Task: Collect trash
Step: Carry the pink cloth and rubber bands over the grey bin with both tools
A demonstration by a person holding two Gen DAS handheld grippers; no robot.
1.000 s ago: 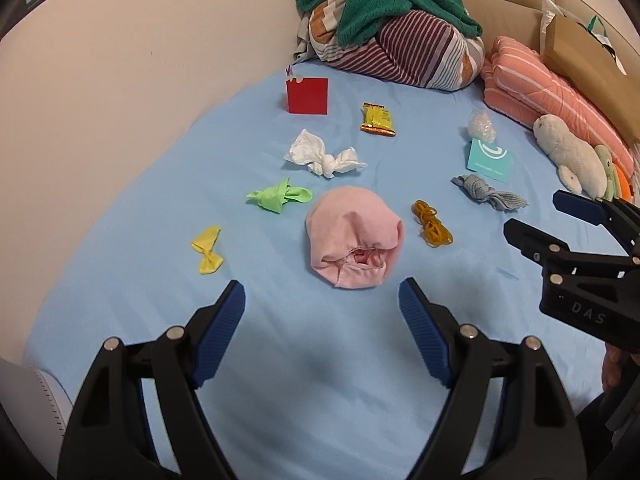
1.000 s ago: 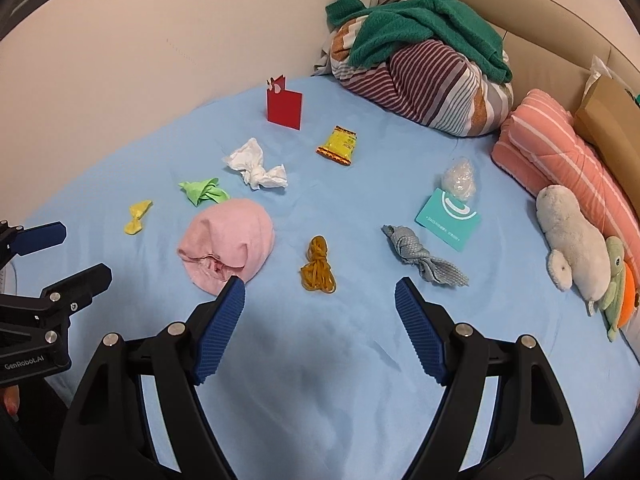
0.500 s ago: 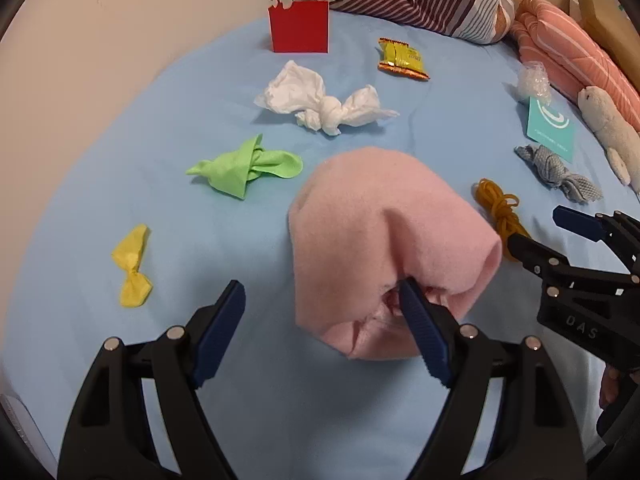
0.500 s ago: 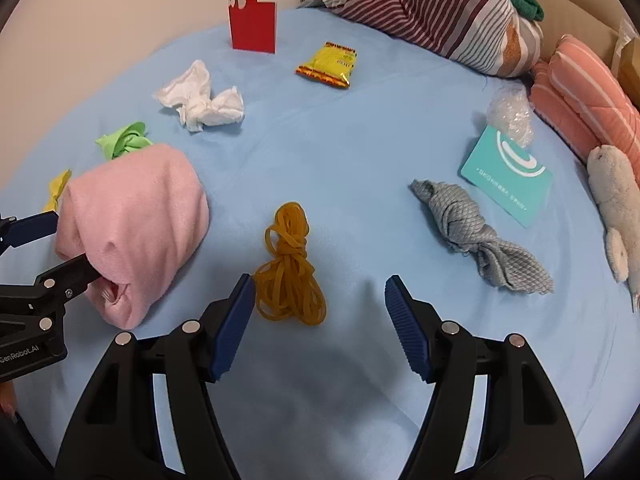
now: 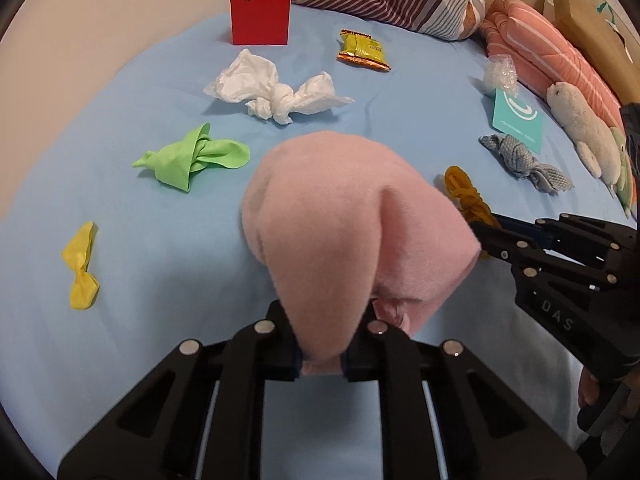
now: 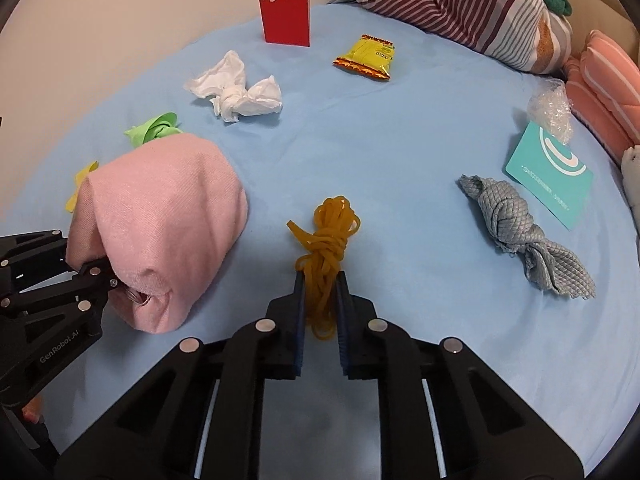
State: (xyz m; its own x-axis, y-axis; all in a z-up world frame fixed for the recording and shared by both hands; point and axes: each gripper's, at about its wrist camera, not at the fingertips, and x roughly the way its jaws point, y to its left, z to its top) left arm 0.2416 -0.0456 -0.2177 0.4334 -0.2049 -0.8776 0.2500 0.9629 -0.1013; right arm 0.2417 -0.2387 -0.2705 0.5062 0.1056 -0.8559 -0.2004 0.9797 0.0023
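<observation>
Blue sheet (image 6: 400, 160) covers the whole bed, and everything lies on it ahead of the two tongs. Beyond both, at the far end, sits a striped bundle of bedding (image 6: 480, 12), with a red card (image 6: 286, 20) standing upright to its left.

Pink cloth (image 5: 352, 216) — a soft bag-like heap — is the biggest of the loose things; the left gripper (image 5: 322, 360) is closing on its near edge, the fabric pinched between the pads and bulging up over them. Just to the right of that, the right gripper (image 6: 320, 312) is closing on the yellow rubber bands (image 6: 326, 248), the tangle squeezed between its blue pads and spilling out past the tips.

Farther out from the left tongs lie a knotted white tissue (image 5: 276, 88), a green knotted scrap (image 5: 192, 158) and, off to the left, a small yellow scrap (image 5: 82, 268). Right of the right tongs — a grey knotted cloth (image 6: 520, 232), a teal card (image 6: 548, 172) and crumpled clear plastic (image 6: 550, 110). A yellow snack packet (image 6: 366, 58) lies far ahead.
</observation>
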